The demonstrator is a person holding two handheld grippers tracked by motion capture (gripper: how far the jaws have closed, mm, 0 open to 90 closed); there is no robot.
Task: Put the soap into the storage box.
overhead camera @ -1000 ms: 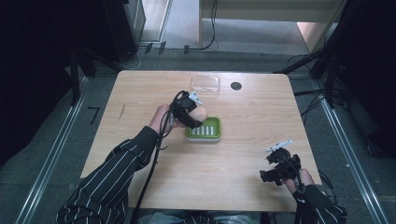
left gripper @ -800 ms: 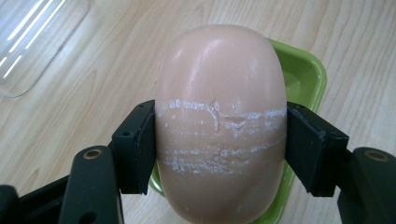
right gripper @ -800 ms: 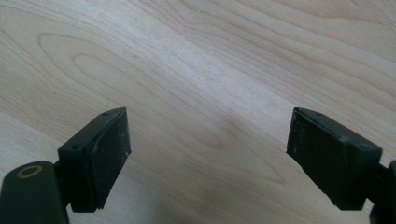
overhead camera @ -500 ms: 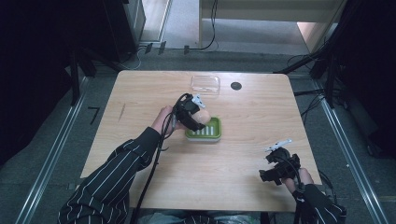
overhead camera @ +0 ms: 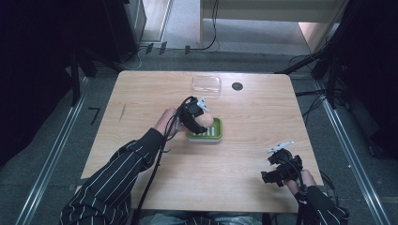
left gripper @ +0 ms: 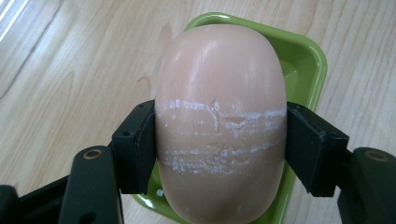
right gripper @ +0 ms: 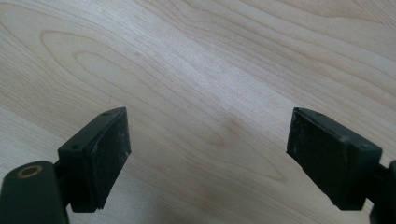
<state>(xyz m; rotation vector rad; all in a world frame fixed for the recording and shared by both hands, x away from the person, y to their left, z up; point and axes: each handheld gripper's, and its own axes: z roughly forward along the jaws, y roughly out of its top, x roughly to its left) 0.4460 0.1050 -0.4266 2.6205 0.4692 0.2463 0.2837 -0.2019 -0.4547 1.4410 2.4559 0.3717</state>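
- The wooden table (overhead camera: 141, 93) carries my work, its surface pale and grained.
- My left gripper (left gripper: 219, 140) clamps the pink soap bar (left gripper: 219, 116) by its sides, jaws pressed on a scuffed white band — the bar hangs just above the green soap dish (left gripper: 303, 60) near the table's middle.
- My right gripper (right gripper: 208, 154) rests near the table's front right corner, jaws spread wide over bare wood.
- A clear plastic lid (overhead camera: 206, 85) lies near the far edge — a small black disc (overhead camera: 237, 86) just beside it.
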